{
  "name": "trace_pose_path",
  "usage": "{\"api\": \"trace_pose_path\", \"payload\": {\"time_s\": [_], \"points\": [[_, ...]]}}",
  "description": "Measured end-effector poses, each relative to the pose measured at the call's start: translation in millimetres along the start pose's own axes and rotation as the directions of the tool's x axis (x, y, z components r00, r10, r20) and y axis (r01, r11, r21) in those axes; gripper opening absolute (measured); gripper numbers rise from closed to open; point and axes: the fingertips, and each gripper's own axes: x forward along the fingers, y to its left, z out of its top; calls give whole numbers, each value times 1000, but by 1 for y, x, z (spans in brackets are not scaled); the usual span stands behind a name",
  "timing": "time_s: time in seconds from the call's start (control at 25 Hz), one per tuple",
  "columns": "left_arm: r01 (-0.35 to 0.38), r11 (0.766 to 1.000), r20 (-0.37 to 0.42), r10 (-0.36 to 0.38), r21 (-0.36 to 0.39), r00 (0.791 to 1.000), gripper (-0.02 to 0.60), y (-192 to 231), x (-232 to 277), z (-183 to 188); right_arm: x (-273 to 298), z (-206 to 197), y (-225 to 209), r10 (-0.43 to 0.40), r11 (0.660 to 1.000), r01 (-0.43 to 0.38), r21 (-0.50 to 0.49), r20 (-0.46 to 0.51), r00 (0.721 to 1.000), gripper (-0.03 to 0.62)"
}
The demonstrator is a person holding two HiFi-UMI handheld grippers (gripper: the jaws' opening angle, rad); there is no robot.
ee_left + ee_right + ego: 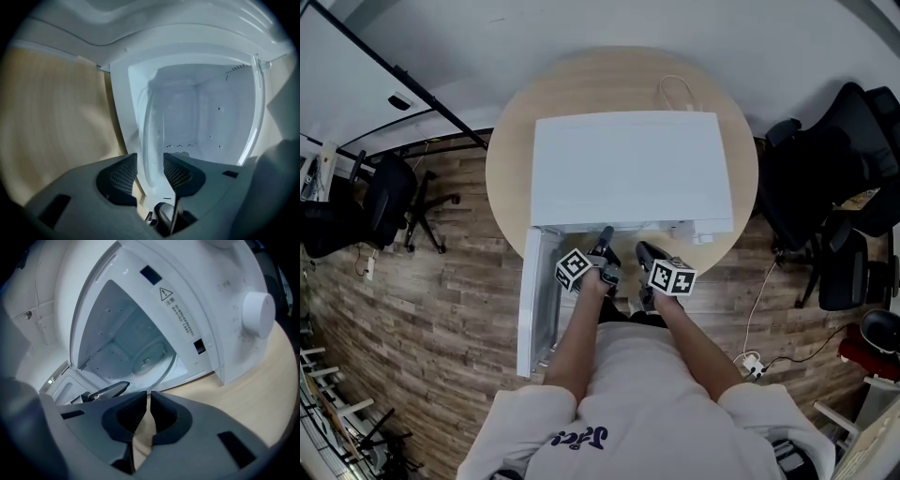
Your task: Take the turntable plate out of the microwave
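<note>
Turntable plate [149,359] of clear glass lies inside the open cavity of the white microwave [628,169], its near rim at the cavity mouth. The round wooden table [572,84] carries the microwave, whose door [530,309] stands swung open on the left in the head view. The left gripper [605,236] reaches into the opening with its jaws spread; the plate's rim stands between the pads, seen edge-on in the left gripper view, and is not visibly pinched. The right gripper [148,397] waits just beside it before the opening, jaws pressed together on nothing. A round white knob [258,315] sits on the control panel.
</note>
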Motion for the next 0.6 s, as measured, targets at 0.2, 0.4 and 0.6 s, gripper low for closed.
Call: {"api": "trace_pose_path", "payload": {"time_s": [0.2, 0.4, 0.6], "points": [[-15, 1000, 1, 15, -27, 1000, 49, 5, -3, -7, -5, -1, -5, -2, 1000, 2, 3, 4, 1000, 18], [18, 995, 46, -13, -101, 999, 40, 10, -13, -12, -9, -6, -9, 12, 999, -12, 37, 9, 1000, 18], [19, 994, 53, -13, -105, 999, 40, 12, -26, -18, -16, -10, -8, 29, 998, -30, 63, 16, 999, 20]]}}
